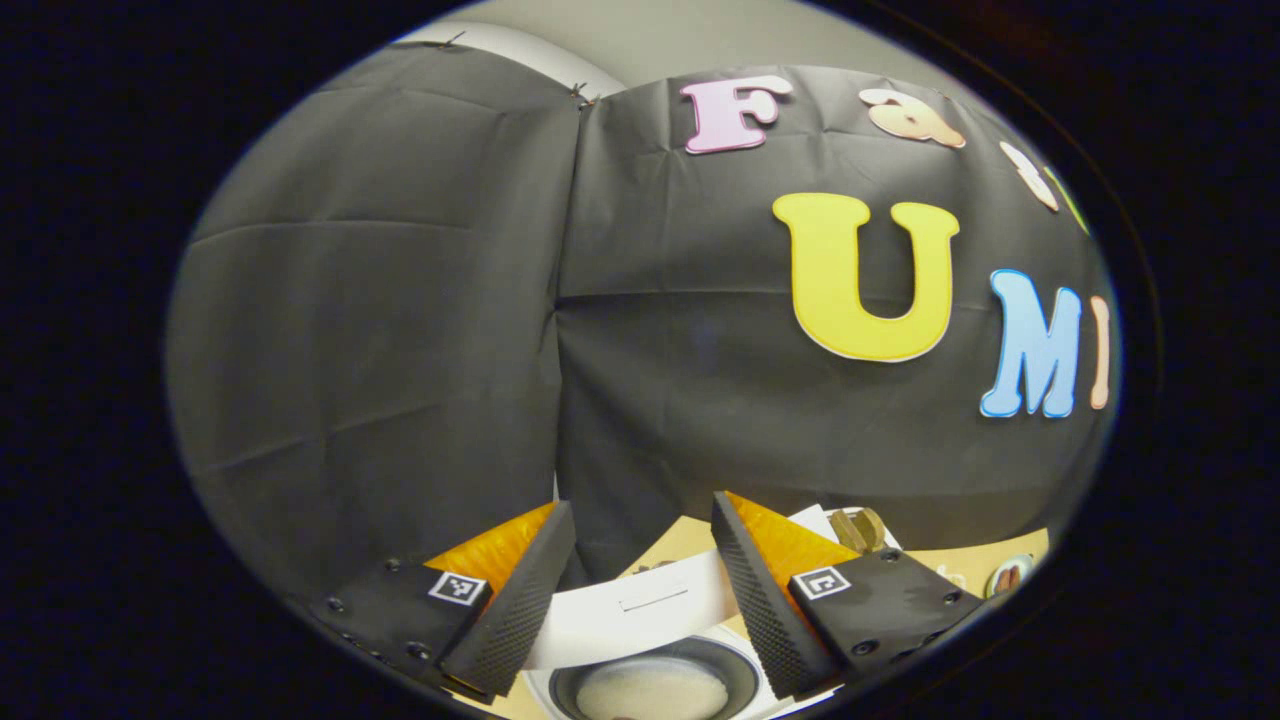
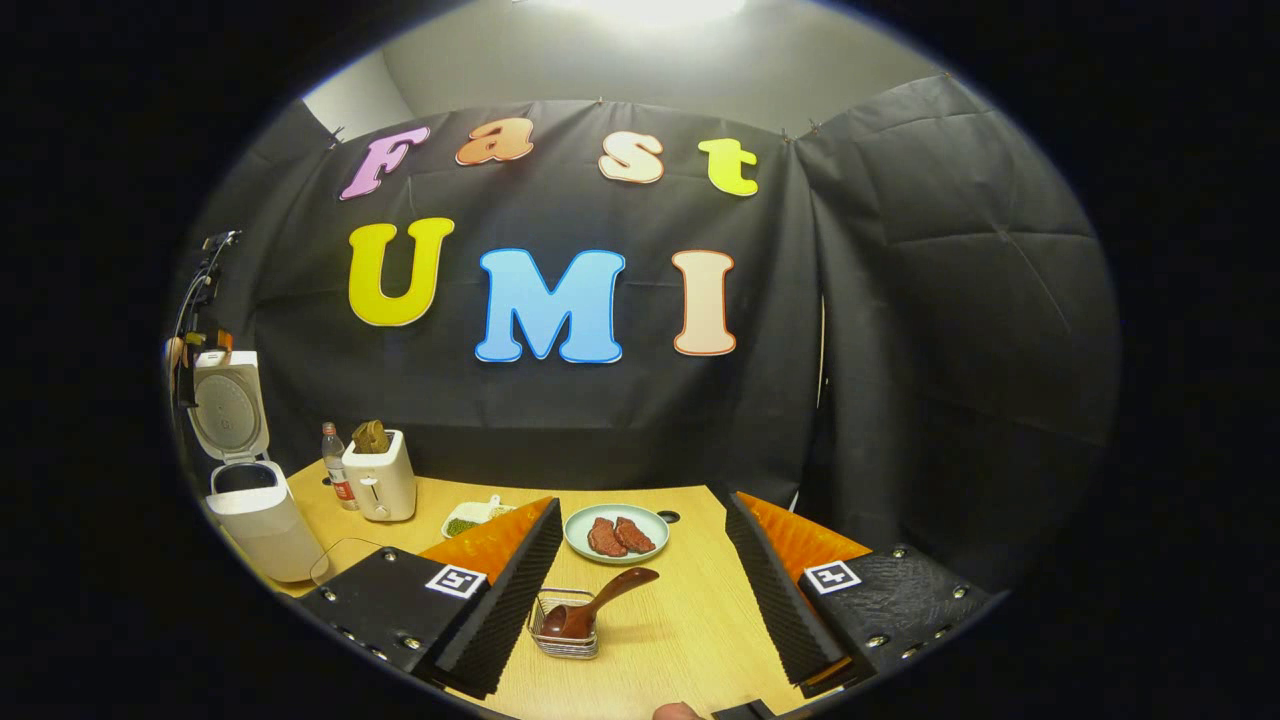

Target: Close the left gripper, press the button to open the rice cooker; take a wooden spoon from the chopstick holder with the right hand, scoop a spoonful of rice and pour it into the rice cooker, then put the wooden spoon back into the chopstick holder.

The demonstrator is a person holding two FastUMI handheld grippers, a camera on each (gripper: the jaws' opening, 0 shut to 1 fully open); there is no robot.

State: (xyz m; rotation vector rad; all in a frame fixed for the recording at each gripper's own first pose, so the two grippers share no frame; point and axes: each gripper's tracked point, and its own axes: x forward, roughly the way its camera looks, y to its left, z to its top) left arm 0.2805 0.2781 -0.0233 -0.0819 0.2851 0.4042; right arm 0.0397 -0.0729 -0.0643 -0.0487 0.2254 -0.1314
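We judge the task nearly done: the rice cooker (image 2: pixel 245 480) stands at nine o'clock in the right gripper view with its lid up, and the wooden spoon (image 2: pixel 597 603) already lies bowl-down in the wire chopstick holder (image 2: pixel 566 625), handle leaning toward two o'clock. Our right gripper (image 2: pixel 640 610) hangs above the table (image 2: pixel 690 620) with its fingers apart and nothing between them, the holder at its seven o'clock side, close to the left finger. Our left gripper (image 1: pixel 640 600) is spread wide too, hovering over the open cooker (image 1: pixel 650 640), where white rice sits in the pot at six o'clock. What remains, we reckon, is simply drawing both grippers back. Toward twelve o'clock stand a plate of meat (image 2: pixel 616 533), a small dish (image 2: pixel 472 520), a toaster (image 2: pixel 379 476) and a bottle (image 2: pixel 338 477); the table's far edge meets the cloth wall. Room is freest straight back toward us.
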